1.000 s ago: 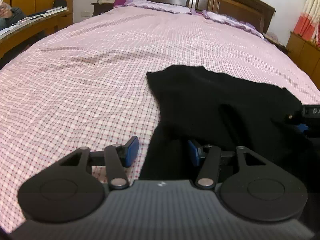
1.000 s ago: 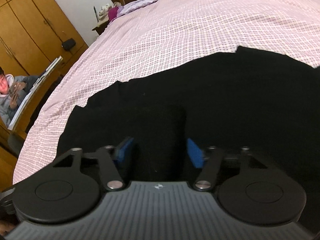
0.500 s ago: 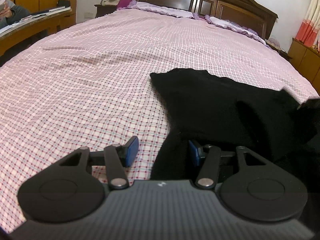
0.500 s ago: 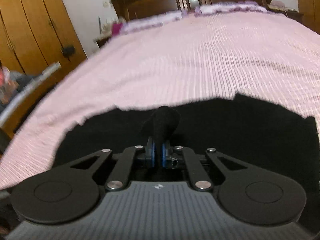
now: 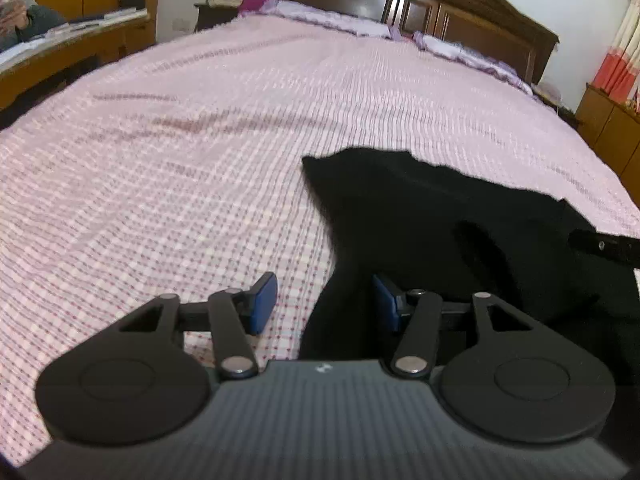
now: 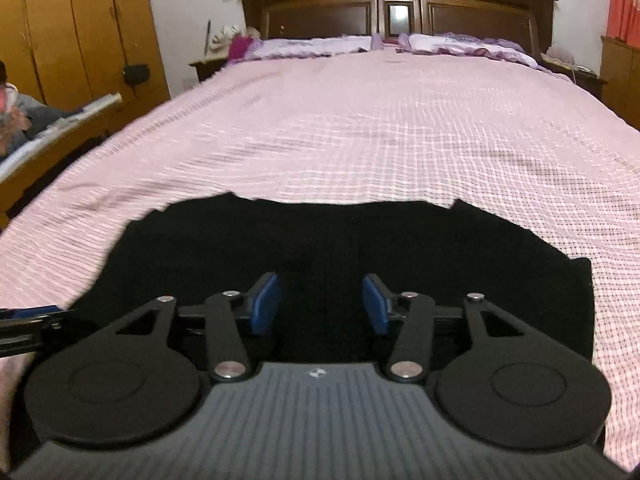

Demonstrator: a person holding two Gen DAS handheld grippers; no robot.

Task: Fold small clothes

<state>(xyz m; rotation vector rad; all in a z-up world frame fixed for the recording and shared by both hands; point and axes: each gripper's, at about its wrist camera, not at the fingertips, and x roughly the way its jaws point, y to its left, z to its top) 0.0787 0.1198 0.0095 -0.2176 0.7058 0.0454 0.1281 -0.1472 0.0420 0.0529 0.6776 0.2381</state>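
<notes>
Black and matte, the small garment [image 6: 340, 240] is lying flat near the foot of the pink checked bedspread [image 6: 380, 128], its far edge running ragged across the bed and one corner notched on the right. Over its left border the left gripper [image 5: 324, 304] is hovering with jaws spread wide and empty, while the right gripper [image 6: 320, 306] is hanging above the cloth's middle, blue pads [image 6: 264, 304] parted, gripping nothing.

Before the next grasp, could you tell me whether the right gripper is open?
Open: the right gripper's blue fingers stand apart over the black garment.
</notes>
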